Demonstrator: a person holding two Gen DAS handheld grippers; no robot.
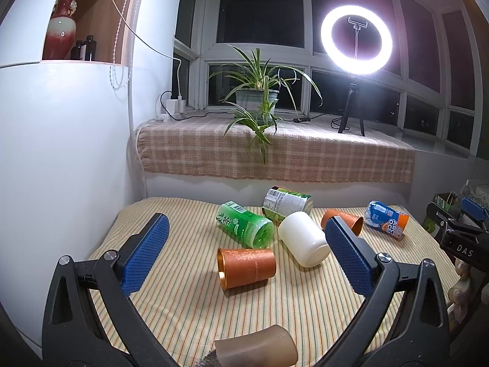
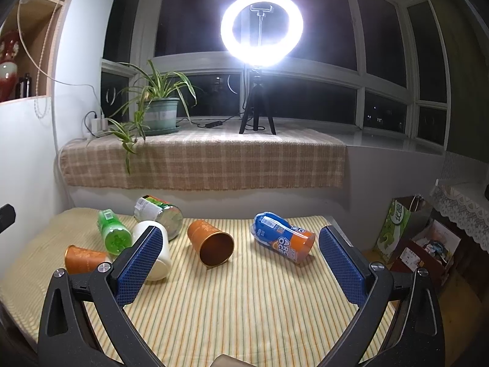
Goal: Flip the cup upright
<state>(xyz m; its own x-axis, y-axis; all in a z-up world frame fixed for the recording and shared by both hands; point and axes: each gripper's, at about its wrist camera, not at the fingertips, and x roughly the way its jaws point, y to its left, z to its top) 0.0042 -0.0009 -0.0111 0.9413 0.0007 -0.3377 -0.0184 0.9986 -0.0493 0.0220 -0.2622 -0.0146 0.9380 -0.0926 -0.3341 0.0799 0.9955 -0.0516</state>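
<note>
Several cups lie on their sides on the striped tablecloth [image 1: 214,321]. An orange cup [image 1: 246,267] lies between my left gripper's fingers, mouth to the left; it also shows in the right wrist view [image 2: 84,258]. A white cup [image 1: 304,238] lies beside it, also seen in the right wrist view [image 2: 159,260]. A second orange cup [image 2: 211,243] lies ahead of my right gripper, mouth toward me; it shows in the left wrist view [image 1: 343,218] too. My left gripper [image 1: 247,235] is open and empty. My right gripper [image 2: 240,244] is open and empty.
A green cup [image 1: 247,224], a labelled glass jar [image 1: 287,203] and a blue-orange cup [image 2: 282,237] also lie on the cloth. A brownish cup [image 1: 256,348] lies at the near edge. Behind are a ledge with a plant [image 1: 256,98] and ring light [image 1: 356,39]. Bags [image 2: 409,229] stand right.
</note>
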